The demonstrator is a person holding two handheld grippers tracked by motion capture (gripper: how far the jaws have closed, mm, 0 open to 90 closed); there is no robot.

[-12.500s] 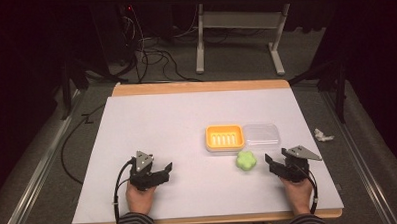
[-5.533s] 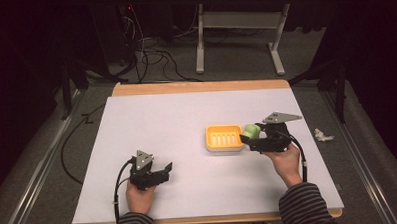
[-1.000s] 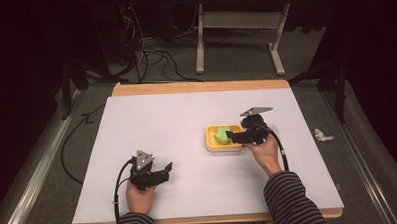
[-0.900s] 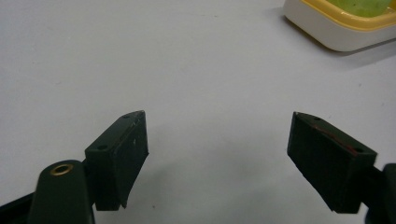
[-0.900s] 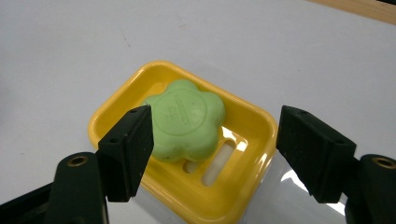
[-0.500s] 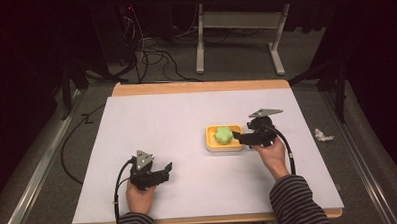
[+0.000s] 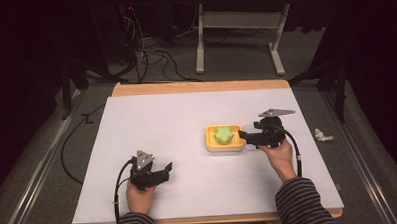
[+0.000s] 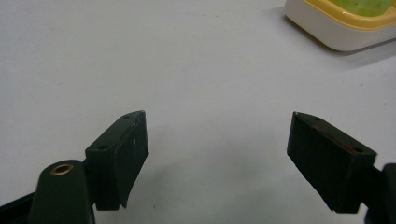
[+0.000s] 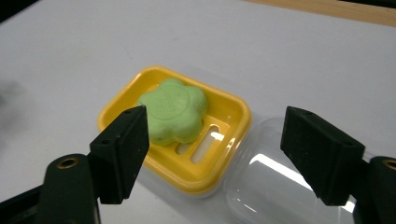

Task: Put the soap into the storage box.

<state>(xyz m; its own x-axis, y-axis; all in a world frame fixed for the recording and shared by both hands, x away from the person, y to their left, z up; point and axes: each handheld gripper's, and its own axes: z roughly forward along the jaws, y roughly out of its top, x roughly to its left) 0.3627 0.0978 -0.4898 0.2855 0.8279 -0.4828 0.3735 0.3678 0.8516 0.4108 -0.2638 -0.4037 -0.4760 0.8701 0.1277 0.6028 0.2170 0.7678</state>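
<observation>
Right gripper [image 9: 212, 144] stands with its black jaws parted and nothing between them, having just been opening, and it hovers just beside the right end of the yellow plastic soap dish [image 9: 233, 128], pointing at it. Inside that dish lies the green flower-shaped soap bar [image 9: 173, 109], flat on the slotted floor and nearer the dish's left end in the right gripper view. A clear plastic lid [image 9: 275, 186] lies touching the dish's right end, under the gripper. Well apart from the dish, toward the near left, the left gripper [image 7: 163, 172] rests on the surface with its jaws spread wide and empty. Round the dish the white table sheet [image 7: 177, 127] is bare on the far and left sides, giving free room. Beyond the sheet's far edge, a wooden table strip [image 7: 200, 87], then dark floor with cables [image 7: 149, 53].
</observation>
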